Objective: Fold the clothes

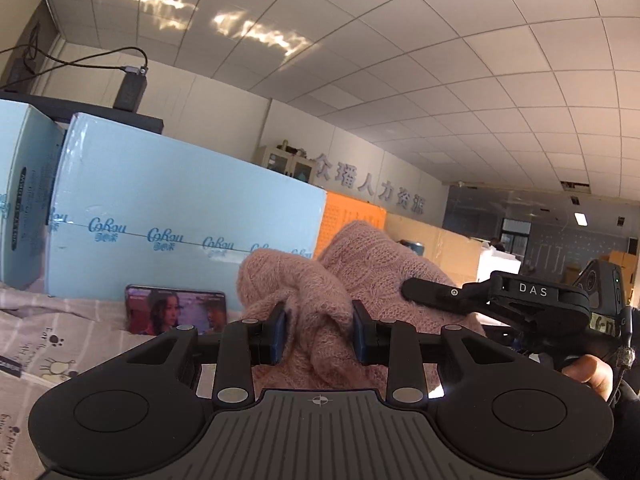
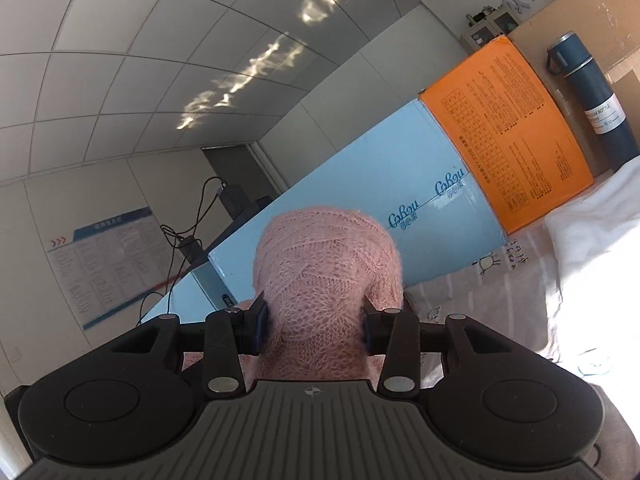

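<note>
Clearly both claws are lifting the fuzzy pink cable-knit sweater (image 1: 340, 280) off the printed pale bedsheet (image 1: 36, 344), with a lit phone (image 1: 176, 312) propped at centre left against the light-blue cardboard box (image 1: 180, 208). In the lower middle, the left claw (image 1: 320, 336) is clamped on a bunched fold; the right claw (image 2: 316, 320) likewise pinches knit between its blue pads (image 2: 262, 320). Best to keep both grips firm, spread them apart evenly, and lay the sweater flat before folding.

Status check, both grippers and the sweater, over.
Left gripper and right gripper both shut on pink knit sweater, bunched, lifted. Phone beyond. Nothing blocking.
</note>
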The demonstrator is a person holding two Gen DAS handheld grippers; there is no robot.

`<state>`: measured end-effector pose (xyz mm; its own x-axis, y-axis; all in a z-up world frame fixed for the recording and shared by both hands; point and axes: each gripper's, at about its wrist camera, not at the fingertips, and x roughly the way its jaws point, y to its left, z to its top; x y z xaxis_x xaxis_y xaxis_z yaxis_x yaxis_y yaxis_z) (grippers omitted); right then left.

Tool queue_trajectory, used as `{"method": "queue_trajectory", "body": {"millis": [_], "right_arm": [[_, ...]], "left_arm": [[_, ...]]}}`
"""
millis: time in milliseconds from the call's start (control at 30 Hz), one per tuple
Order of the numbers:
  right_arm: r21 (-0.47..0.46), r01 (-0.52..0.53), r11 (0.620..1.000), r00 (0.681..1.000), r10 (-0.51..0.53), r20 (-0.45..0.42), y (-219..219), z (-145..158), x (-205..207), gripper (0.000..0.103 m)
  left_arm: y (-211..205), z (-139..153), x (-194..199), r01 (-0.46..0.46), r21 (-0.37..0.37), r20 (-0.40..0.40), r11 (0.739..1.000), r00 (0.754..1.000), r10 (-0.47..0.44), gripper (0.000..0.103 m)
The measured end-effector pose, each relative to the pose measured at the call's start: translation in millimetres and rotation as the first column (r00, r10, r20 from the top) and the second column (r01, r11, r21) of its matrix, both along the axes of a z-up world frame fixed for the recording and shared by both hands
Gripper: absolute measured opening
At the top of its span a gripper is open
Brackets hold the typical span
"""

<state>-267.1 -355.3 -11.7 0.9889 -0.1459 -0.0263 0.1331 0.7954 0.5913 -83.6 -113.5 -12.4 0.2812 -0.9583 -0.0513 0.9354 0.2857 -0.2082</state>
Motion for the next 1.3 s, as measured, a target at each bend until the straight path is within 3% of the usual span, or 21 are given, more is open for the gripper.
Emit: {"method": "queue_trajectory", "body": {"millis": [100,300,467,533,633,667,700,800,833,900,967,1033,1100,1200,1300], "right_arm": [[0.029,-0.063,0.998,0.995,0.065,-0.075,30.1,-1.5,37.8,0.038],[-0.017,-0.117,0.993,0.981,0.113,-0.16,71.3,0.1,103.5,0.038],[-0.17,-0.026,0.985,0.965,-0.019,-0.261,76.7,-10.4,134.2,0.038],[-0.167,0.007,0.986,0.945,-0.061,-0.322,70.3,-20.4,137.4,0.039],[-0.167,0.063,0.984,0.927,-0.12,-0.356,61.6,-30.3,132.9,0.047],[-0.172,0.083,0.982,0.92,-0.142,-0.366,59.3,-32.6,131.2,0.055],[-0.182,0.108,0.977,0.914,-0.17,-0.369,58.0,-33.2,128.6,0.061],[-0.256,0.178,0.95,0.898,-0.263,-0.354,60.9,-32.1,123.4,0.067],[-0.284,0.187,0.94,0.901,-0.28,-0.332,64.8,-31.4,121.7,0.068],[-0.336,0.189,0.923,0.914,-0.29,-0.282,73.3,-30.3,117.5,0.075],[-0.382,0.141,0.913,0.944,-0.24,-0.227,83.4,-27.0,114.6,0.08],[-0.393,0.037,0.919,0.976,-0.117,-0.182,92.5,-23.1,111.6,0.082],[-0.398,-0.068,0.915,0.984,-0.005,-0.18,99.6,-21.1,111.4,0.083],[-0.397,-0.25,0.883,0.955,0.157,-0.252,116.0,-19.0,123.4,0.083],[-0.328,-0.4,0.856,0.893,0.283,-0.35,125.7,-24.4,145.2,0.087]], "left_arm": [[28.9,1.8,14.0,-0.079,0.029,0.024,0.996,0.997,0.078,0.031],[59.0,3.2,48.0,-0.181,0.102,0.094,0.978,0.981,0.172,0.031],[44.3,-13.0,73.3,-0.166,0.181,0.097,0.969,0.984,0.151,0.031],[34.8,-19.6,82.9,-0.14,0.231,0.079,0.963,0.989,0.125,0.031],[21.4,-21.1,97.1,-0.108,0.277,0.051,0.955,0.994,0.097,0.033],[19.1,-18.0,101.1,-0.104,0.275,0.043,0.956,0.994,0.096,0.033],[16.8,-14.8,105.2,-0.101,0.272,0.034,0.957,0.995,0.095,0.036],[19.4,-10.0,116.8,-0.103,0.226,-0.006,0.969,0.994,0.107,0.049],[23.3,-11.7,123.6,-0.107,0.205,-0.046,0.973,0.992,0.119,0.058],[31.2,-17.8,137.9,-0.114,0.189,-0.14,0.975,0.98,0.141,0.064],[39.0,-25.1,152.1,-0.136,0.196,-0.228,0.971,0.957,0.18,0.066],[45.2,-31.4,163.1,-0.173,0.206,-0.295,0.963,0.928,0.229,0.069],[48.6,-34.7,170.6,-0.191,0.209,-0.336,0.959,0.907,0.254,0.069],[50.5,-36.0,174.3,-0.181,0.202,-0.359,0.963,0.901,0.245,0.071],[50.3,-36.1,173.1,-0.162,0.197,-0.37,0.967,0.901,0.226,0.073]]}}
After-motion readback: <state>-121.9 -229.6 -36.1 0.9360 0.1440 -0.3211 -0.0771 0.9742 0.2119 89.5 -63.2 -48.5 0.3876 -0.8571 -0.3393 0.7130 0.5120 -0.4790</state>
